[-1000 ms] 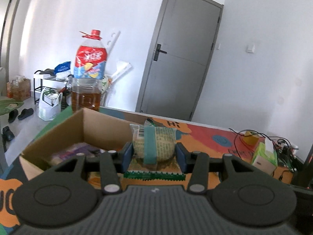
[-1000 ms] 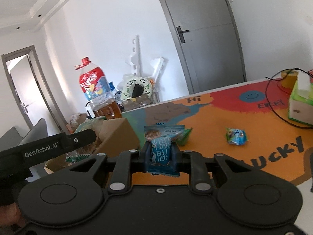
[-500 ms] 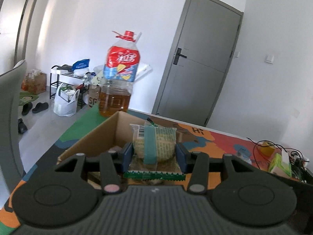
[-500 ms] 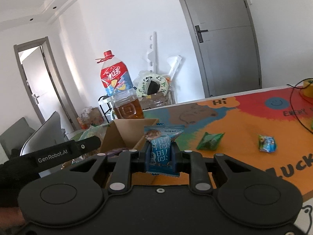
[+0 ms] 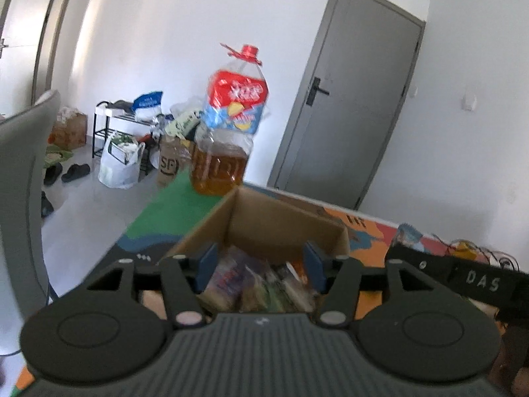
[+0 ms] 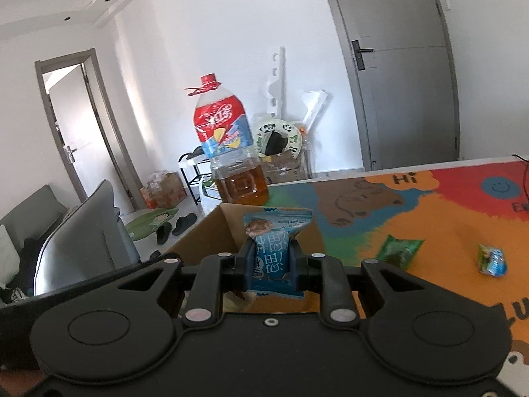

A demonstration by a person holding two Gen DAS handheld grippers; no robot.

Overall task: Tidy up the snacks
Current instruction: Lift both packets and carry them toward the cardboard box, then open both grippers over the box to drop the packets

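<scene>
Left wrist view: taken from just behind the left fingers [image 5: 208, 266], aimed forward and slightly down into the cardboard box [image 5: 284, 228], close over it. Right wrist view: taken from behind the right fingers [image 6: 249, 261], aimed across the counter [image 6: 429, 218], box [image 6: 211, 231] near, slightly farther off. Shared by both: box, oil bottle [image 5: 228, 132] [image 6: 228, 152], grey door [image 5: 347, 99] [image 6: 403, 76].

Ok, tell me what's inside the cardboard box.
The cardboard box holds a blurred pile of wrapped snack packets; kinds and count are unreadable. The left gripper, open above it, and the near wall hide the bottom.
</scene>
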